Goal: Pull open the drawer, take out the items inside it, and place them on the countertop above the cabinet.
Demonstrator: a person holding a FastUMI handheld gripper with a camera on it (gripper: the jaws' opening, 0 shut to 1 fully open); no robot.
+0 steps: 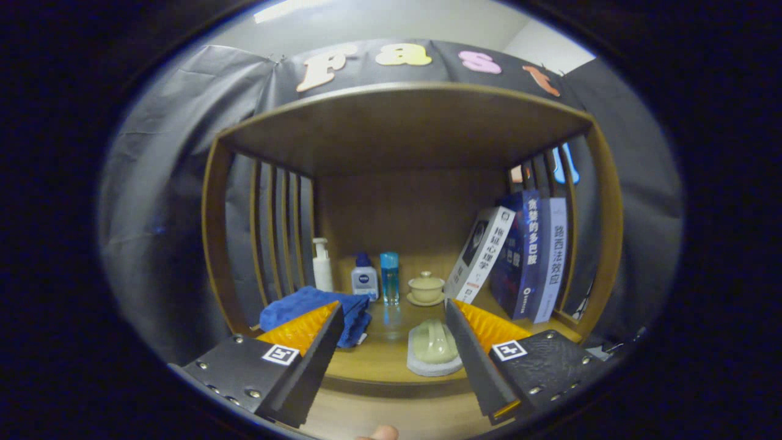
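My gripper [391, 305] is open, with nothing held between its fingers. It faces a wooden countertop [379, 360] under a wooden shelf hood. A pale green piece on a white base [432, 349] lies on the countertop between the fingers, close to the right one. Just beyond the left finger, a folded blue cloth [308, 305] rests on the countertop, partly hidden by that finger.
Along the back stand a white pump bottle [322, 266], a small blue-capped bottle [364, 278], a clear blue bottle [390, 276] and a beige lidded cup on a saucer [426, 288]. Books [519, 256] lean at the right. Slatted side walls [278, 232] close both sides.
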